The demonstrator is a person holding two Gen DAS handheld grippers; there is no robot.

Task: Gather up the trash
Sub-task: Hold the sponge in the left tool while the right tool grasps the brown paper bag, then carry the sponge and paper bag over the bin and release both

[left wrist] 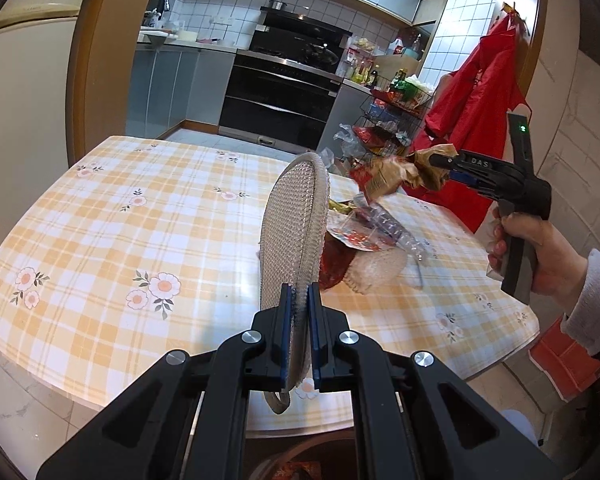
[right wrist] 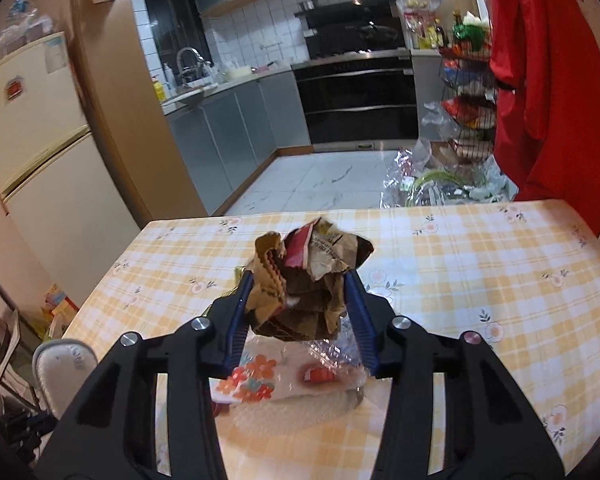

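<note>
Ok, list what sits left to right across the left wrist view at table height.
Checked tablecloth → mesh mat standing on edge in the left claw → crumpled brown wrapper in the right claw → person's hand → white sleeve.

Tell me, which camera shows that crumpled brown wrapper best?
The right wrist view: the crumpled brown wrapper sits centred and close between the right gripper fingers, lifted off the table. In the left wrist view the wrapper appears smaller, off to the side and slightly blurred.
</note>
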